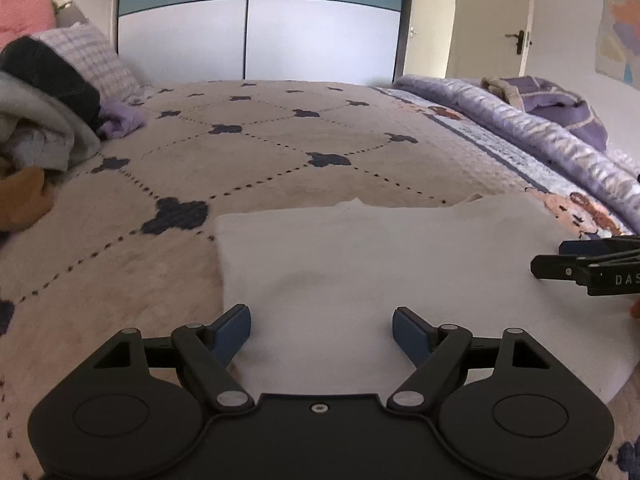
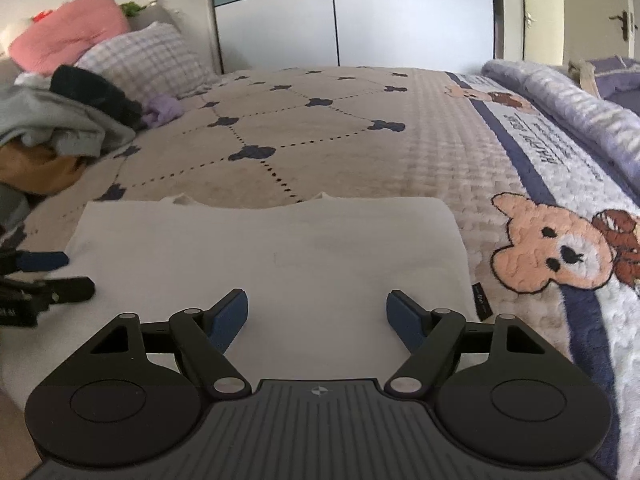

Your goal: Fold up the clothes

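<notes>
Bed (image 2: 340, 168): beige quilted cover with dark clover motifs, stretching ahead of both claws; bear-patterned border to the right of the right claw.

Purple blanket (image 1: 560, 128): bunched along the far right, well apart from the claws.

Clothes pile (image 2: 60, 128): grey, black and brown garments heaped far left of both claws, beside a checked pillow (image 2: 144, 60) and a pink cushion (image 2: 68, 36).

White garment (image 2: 280, 256): lying flat on the bed as a rectangle directly under and ahead of both claws, already partly folded by the look of it. Judged light, soft and limp; likely to sag and slide unless pinched through all layers. Best hold: near corners or near edge.

Left claw (image 1: 321, 330): spread wide, empty, over the garment's left portion.

Right claw (image 2: 316, 316): spread wide, empty, over the right portion.

Label (image 2: 481, 302): small dark tag at the garment's right edge.
</notes>
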Demonstrator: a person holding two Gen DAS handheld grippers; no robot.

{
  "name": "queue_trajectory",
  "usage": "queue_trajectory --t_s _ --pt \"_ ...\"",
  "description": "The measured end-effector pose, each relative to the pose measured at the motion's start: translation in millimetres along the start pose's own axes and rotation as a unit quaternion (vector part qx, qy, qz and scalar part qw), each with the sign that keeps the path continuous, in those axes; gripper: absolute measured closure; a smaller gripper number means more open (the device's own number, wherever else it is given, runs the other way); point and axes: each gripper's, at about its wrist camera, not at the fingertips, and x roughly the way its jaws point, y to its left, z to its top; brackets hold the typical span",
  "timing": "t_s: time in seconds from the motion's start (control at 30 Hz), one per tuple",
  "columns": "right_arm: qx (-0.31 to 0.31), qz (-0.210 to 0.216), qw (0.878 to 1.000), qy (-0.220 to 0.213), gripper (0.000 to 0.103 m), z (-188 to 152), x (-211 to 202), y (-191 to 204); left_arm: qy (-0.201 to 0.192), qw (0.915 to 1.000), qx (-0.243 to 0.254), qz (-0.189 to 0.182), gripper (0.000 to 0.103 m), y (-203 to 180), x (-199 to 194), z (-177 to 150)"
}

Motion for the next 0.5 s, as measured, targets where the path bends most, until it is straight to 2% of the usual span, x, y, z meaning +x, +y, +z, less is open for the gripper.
queue_trajectory --t_s 0.07,0.13,0.27,0.5 --pt "-0.006 -0.003 1.0 -0.001 0.021 -2 -4 0 0.001 1.0 0.001 0.004 0.026 4 -4 -1" --pt "-0.005 -0.011 1.0 -0.005 0.021 -1 -8 -2 0.008 0.9998 -0.004 0.019 0.021 8 -6 -1" --pt "0.009 -0.024 1.0 -0.014 0.02 8 -12 -8 0.012 0.9981 -0.06 0.011 0.022 26 -10 2" --pt "0.0 -0.011 1.0 -0.029 0.02 14 -13 9 -0.024 0.9964 -0.081 0.005 0.023 23 -21 17"
